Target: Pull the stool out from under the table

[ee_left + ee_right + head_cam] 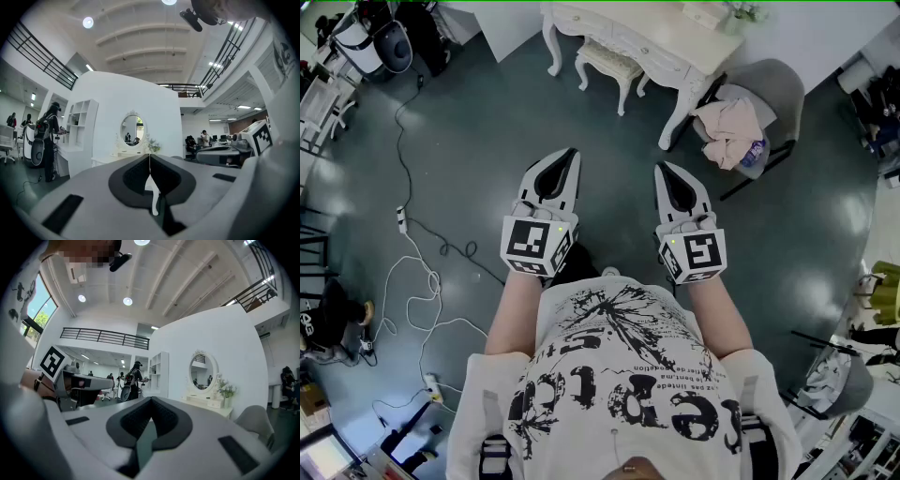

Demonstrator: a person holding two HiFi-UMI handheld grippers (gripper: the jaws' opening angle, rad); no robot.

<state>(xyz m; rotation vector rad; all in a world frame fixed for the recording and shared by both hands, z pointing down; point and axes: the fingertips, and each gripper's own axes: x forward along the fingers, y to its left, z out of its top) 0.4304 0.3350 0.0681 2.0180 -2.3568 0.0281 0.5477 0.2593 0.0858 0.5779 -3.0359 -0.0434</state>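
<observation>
The left tongs point(571, 155) and right tongs point(662, 169) are both pressed together and empty. They are held side by side and pointing forward, probably because nothing is within reach yet. Well ahead of their tips, the stool point(607, 62) sits tucked under the white bench point(675, 56), not yet approached.

Open office hall: mezzanine railing point(103, 336), floor cables point(432, 277), staged dressing table point(652, 47) before partition point(131, 93)

A grey chair point(776, 89) carries a pink cloth point(727, 127); white cables point(436, 278) snake over the dark floor point(487, 122).
</observation>
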